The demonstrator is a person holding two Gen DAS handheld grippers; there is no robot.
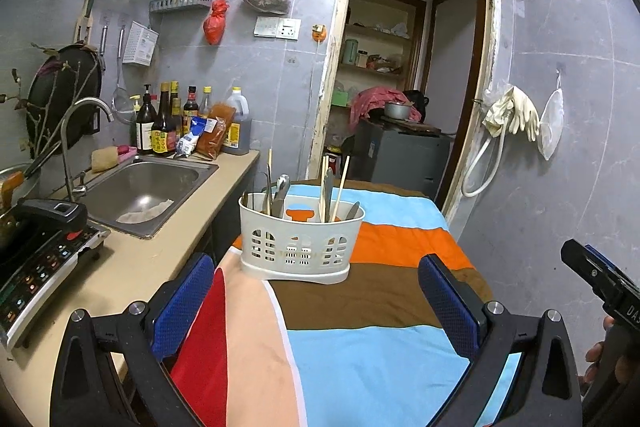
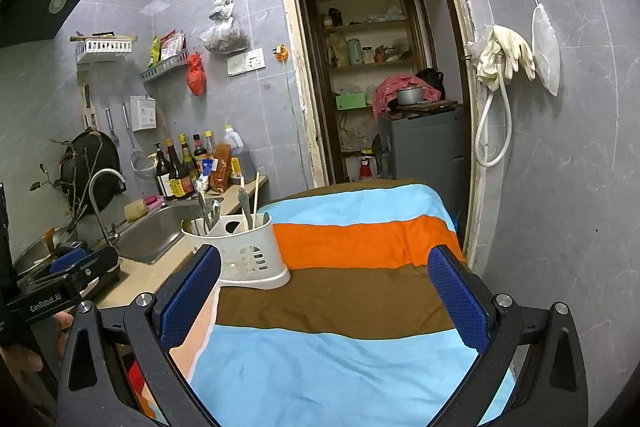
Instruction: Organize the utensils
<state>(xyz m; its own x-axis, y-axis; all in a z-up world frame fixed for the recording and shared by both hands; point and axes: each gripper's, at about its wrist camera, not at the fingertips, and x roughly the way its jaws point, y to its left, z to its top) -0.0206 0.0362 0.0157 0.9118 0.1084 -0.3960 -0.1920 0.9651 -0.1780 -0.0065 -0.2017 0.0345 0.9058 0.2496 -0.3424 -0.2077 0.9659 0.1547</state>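
A striped cloth [image 1: 380,291] in blue, brown, orange, red and peach covers the table beside a beige counter [image 1: 132,267] with a steel sink [image 1: 144,187]. Toward the cloth's left far part, on the brown and orange stripes, stands a white slotted utensil caddy [image 1: 298,247]. Upright in its compartments are metal utensils [image 1: 280,195] and wooden chopsticks [image 1: 342,183]. The left gripper [image 1: 316,311] hangs over the cloth, blue pads spread wide, holding nothing. The right gripper [image 2: 324,295] is likewise spread wide and empty, the caddy just beyond its left finger.
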